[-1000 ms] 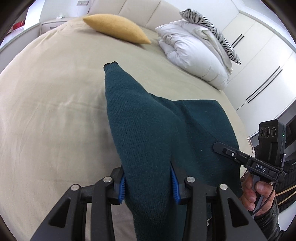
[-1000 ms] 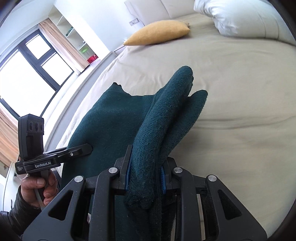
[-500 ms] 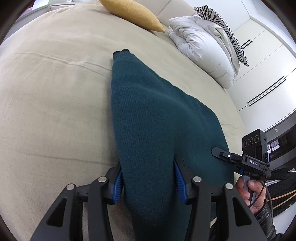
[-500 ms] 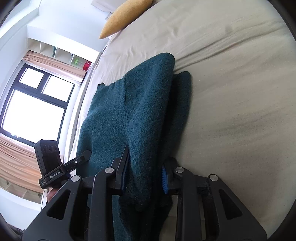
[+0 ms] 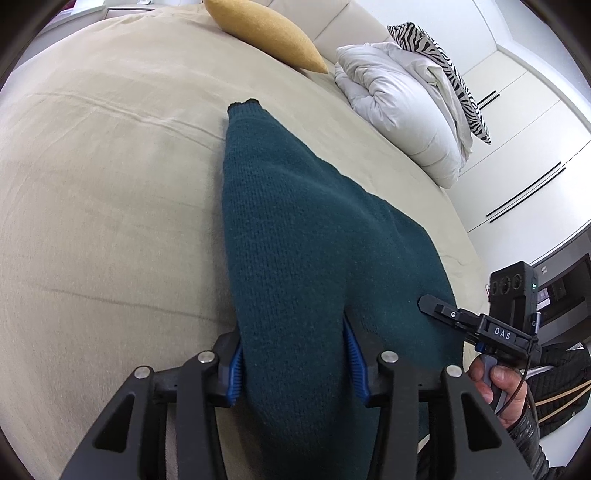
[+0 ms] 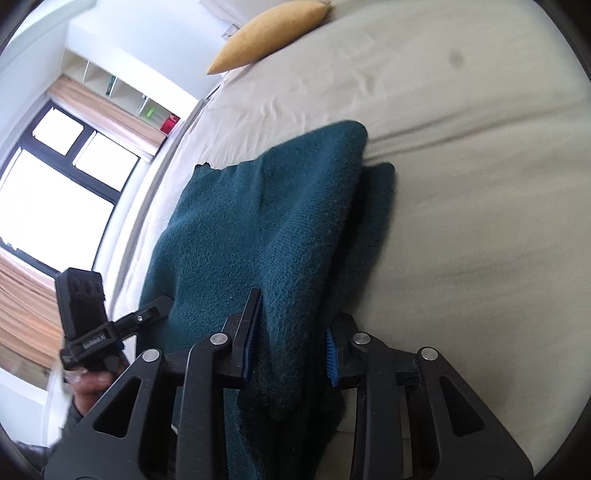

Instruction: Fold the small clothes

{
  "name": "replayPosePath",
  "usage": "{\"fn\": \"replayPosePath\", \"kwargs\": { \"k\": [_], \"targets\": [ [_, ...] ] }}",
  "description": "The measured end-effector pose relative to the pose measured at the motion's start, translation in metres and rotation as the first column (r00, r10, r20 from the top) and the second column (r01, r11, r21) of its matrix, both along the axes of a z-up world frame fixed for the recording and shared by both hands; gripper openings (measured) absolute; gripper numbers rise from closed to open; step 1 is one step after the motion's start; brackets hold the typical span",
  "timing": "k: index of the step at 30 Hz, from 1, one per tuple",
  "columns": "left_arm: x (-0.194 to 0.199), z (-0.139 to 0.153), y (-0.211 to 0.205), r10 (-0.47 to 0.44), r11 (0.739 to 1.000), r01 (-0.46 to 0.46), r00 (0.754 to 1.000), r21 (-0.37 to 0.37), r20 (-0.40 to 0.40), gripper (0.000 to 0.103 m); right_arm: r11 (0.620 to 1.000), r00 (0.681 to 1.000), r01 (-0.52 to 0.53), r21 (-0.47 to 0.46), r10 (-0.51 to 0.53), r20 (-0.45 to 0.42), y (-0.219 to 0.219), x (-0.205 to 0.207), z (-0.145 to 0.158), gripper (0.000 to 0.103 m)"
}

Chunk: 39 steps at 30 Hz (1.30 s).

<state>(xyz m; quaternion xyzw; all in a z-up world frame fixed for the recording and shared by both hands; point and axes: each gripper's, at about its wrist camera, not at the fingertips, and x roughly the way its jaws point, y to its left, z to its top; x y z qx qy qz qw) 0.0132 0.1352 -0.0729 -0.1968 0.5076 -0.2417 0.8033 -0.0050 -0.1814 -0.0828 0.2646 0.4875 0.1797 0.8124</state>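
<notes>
We count one dark teal knitted sweater [image 5: 314,258] spread on one bed [image 5: 110,184] covered in a beige sheet. We count two grippers: the left gripper [image 5: 293,354] and the right gripper [image 6: 290,343], each with two blue-padded fingers. We see two hands, one on each handle: the right hand [image 5: 498,387] and the left hand [image 6: 92,387]. At the head of the bed we count one mustard-yellow cushion [image 5: 266,33], one white folded duvet [image 5: 399,107] and one zebra-striped pillow [image 5: 443,62]. We count one window [image 6: 48,192] with dark frames.
</notes>
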Motion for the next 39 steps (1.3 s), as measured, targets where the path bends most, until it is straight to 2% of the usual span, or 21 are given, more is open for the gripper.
{"fn": "replayPosePath", "kwargs": {
  "k": [2,5,9,12,14,17,20,22,24,26,29,31,33,34,37,39],
  "targets": [
    [-0.001,0.0,0.002,0.009,1.0,-0.009,1.0,-0.006,0.003,0.048,0.998,0.999,-0.021,-0.058,0.023,0.046,0.009,0.0,0.013,0.026],
    [-0.004,-0.003,0.004,0.019,1.0,-0.019,1.0,-0.018,0.011,0.048,0.996,0.997,-0.037,-0.076,0.042,0.069,0.011,0.003,0.021,0.026],
    [-0.005,-0.005,0.005,0.02,0.999,-0.02,1.0,-0.025,0.019,0.048,0.997,0.999,-0.039,-0.066,0.04,0.016,0.002,0.01,0.006,0.026],
    [-0.007,-0.006,0.006,0.024,0.999,-0.023,1.0,-0.022,0.02,0.051,1.0,1.0,-0.027,0.004,0.027,-0.008,-0.009,0.012,-0.007,0.026],
    [-0.007,-0.004,0.008,0.026,0.999,-0.026,1.0,-0.032,0.008,0.052,1.0,0.999,-0.026,0.018,0.026,-0.026,-0.012,0.014,-0.008,0.032],
    [-0.01,0.009,0.014,0.042,0.999,-0.042,0.999,0.0,0.018,0.054,1.0,0.999,0.026,-0.008,-0.026,-0.031,-0.025,0.011,0.003,0.041],
    [-0.015,0.038,0.022,0.076,0.996,-0.08,0.993,0.037,0.088,0.054,0.989,0.99,0.144,-0.038,-0.144,-0.003,-0.052,0.004,0.025,0.043],
    [-0.012,0.056,0.019,0.076,0.995,-0.084,0.987,0.048,0.141,0.054,0.981,0.98,0.193,0.001,-0.193,0.044,-0.065,0.002,0.043,0.043],
    [-0.004,0.072,0.004,0.037,0.996,-0.052,0.981,0.077,0.19,0.054,0.985,0.983,0.158,0.076,-0.164,0.082,-0.064,0.007,0.058,0.043],
    [0.014,0.073,-0.016,-0.012,0.993,-0.011,0.981,0.114,0.195,0.054,0.991,0.991,0.087,0.103,-0.097,0.095,-0.048,0.021,0.064,0.043],
    [0.049,0.051,-0.034,-0.022,0.99,0.003,0.991,0.141,0.129,0.054,0.995,0.997,0.024,0.101,-0.031,0.069,-0.023,0.049,0.052,0.043],
    [0.069,0.031,-0.04,-0.024,0.989,0.012,0.997,0.149,0.077,0.054,0.992,0.999,0.032,0.123,-0.032,0.003,-0.018,0.069,0.03,0.043],
    [0.076,0.018,-0.043,-0.021,0.99,0.013,0.998,0.143,0.056,0.054,0.991,0.994,0.075,0.107,-0.066,-0.084,-0.023,0.083,0.0,0.038],
    [0.076,0.016,-0.043,-0.024,0.99,0.016,0.998,0.143,0.057,0.053,0.983,0.991,0.1,0.154,-0.084,-0.103,-0.031,0.086,-0.014,0.031],
    [0.075,0.013,-0.04,-0.032,0.99,0.022,0.997,0.136,0.071,0.053,0.951,0.987,0.153,0.269,-0.131,-0.096,-0.052,0.079,-0.024,0.03],
    [0.073,0.014,-0.043,-0.036,0.988,0.023,0.996,0.155,0.083,0.053,0.957,0.981,0.191,0.219,-0.178,-0.081,-0.063,0.07,-0.016,0.032]
  ]
}}
